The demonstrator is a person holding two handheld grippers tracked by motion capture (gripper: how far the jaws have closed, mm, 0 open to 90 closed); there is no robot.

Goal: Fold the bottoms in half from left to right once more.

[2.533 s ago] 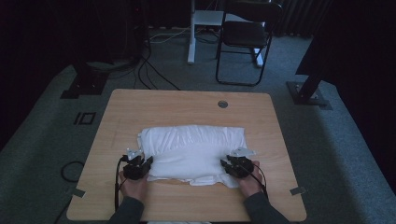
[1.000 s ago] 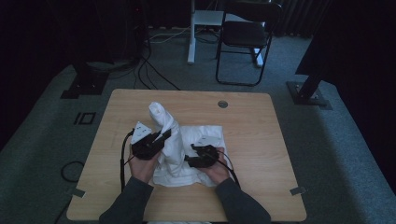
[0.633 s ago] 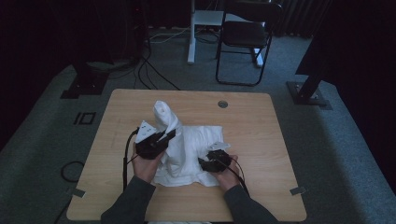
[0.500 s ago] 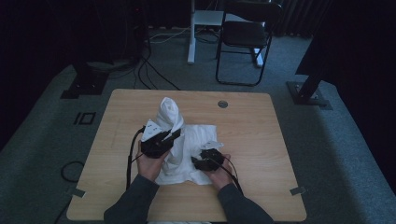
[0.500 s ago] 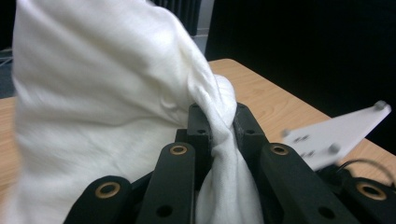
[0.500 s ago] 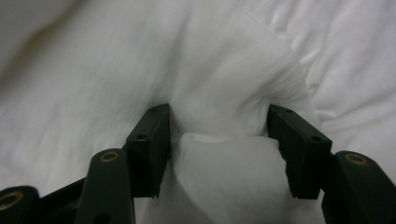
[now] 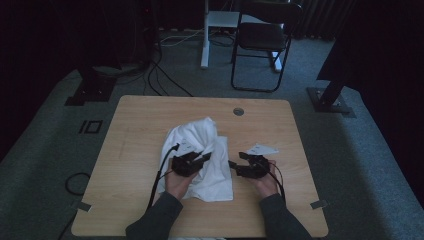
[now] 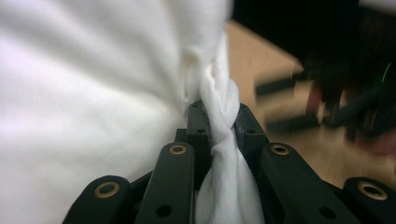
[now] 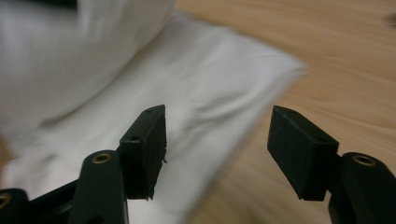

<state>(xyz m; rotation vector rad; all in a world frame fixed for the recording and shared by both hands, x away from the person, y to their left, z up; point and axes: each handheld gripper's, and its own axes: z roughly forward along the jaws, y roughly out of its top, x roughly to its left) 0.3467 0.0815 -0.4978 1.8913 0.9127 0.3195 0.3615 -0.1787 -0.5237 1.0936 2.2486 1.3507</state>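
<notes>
A white cloth [image 7: 200, 155] lies bunched on the wooden table [image 7: 130, 130], folded over toward the left of centre. My left gripper [image 7: 202, 157] is shut on a twisted fold of the cloth [image 8: 219, 116], which runs up between its jaws. My right gripper [image 7: 235, 167] sits just right of the cloth's edge, open, with nothing between its fingers [image 9: 144, 140]. In the right gripper view the cloth [image 9: 154, 79] lies flat beyond the jaws, its corner on bare wood. In the left gripper view the other hand [image 8: 336, 107] shows blurred at the right.
A round cable hole [image 7: 238, 111] sits near the table's far edge. Beyond the table stand a black chair [image 7: 260, 40] and a white post [image 7: 205, 30]. Cables trail on the grey carpet [image 7: 160, 70] at far left.
The cloth was spread wide with a gripper at each near corner. My left gripper has carried its corner up and across to the right. My right gripper has let go and moved off right.
</notes>
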